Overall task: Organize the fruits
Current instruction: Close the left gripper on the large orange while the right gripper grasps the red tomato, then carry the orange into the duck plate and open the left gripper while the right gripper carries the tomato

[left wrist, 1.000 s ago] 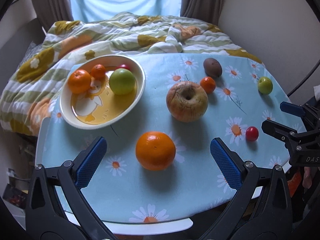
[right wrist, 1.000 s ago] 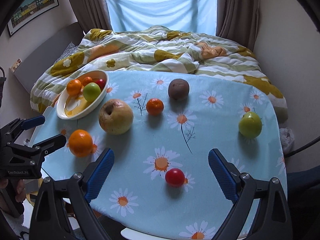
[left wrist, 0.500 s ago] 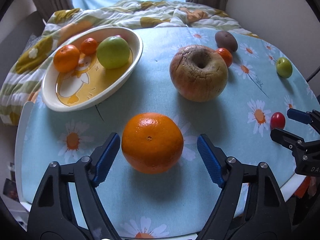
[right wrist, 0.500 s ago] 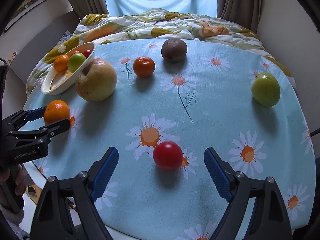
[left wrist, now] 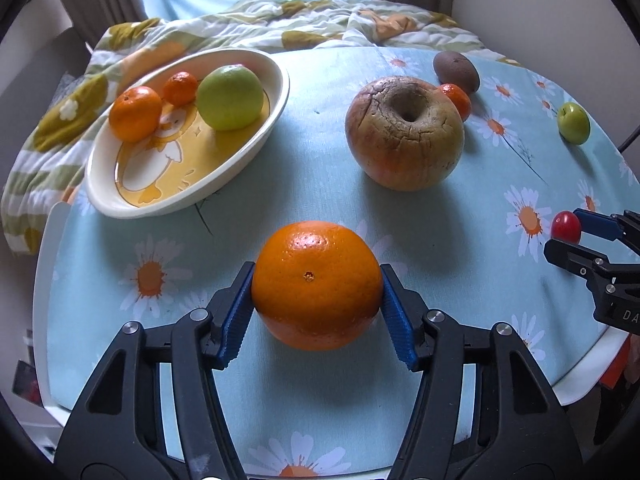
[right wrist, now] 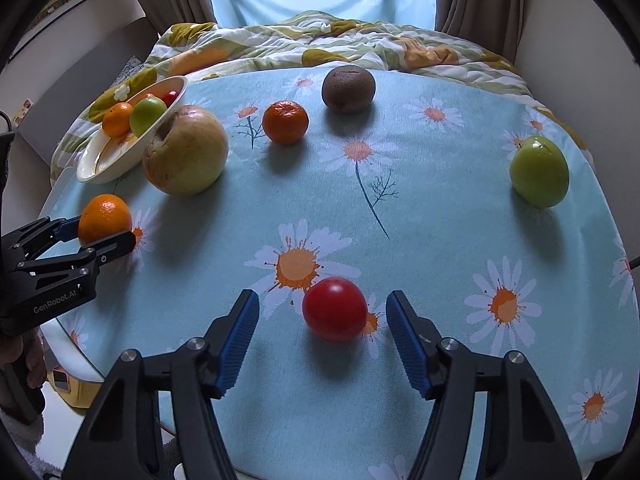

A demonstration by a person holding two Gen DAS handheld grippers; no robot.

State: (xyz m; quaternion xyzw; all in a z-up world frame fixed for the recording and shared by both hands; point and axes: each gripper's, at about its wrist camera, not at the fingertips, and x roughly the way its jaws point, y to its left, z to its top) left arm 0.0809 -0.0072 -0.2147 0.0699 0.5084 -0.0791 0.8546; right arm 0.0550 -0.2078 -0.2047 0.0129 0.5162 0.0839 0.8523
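left gripper [left wrist: 316,300] jaws have just closed onto the firm, round orange [left wrist: 316,284] at its widest; right gripper [right wrist: 322,334] jaws, closing, stand apart around the small, smooth, roll-prone red fruit [right wrist: 335,309].

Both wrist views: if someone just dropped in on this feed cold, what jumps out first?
The big orange fills the left wrist view, pinched between the left gripper pads, whose jaws have just been closing. In the right wrist view a small red fruit sits between the right gripper fingers, which have just been closing but are not touching it. Behind, a large cracked apple sits beside the bowl.
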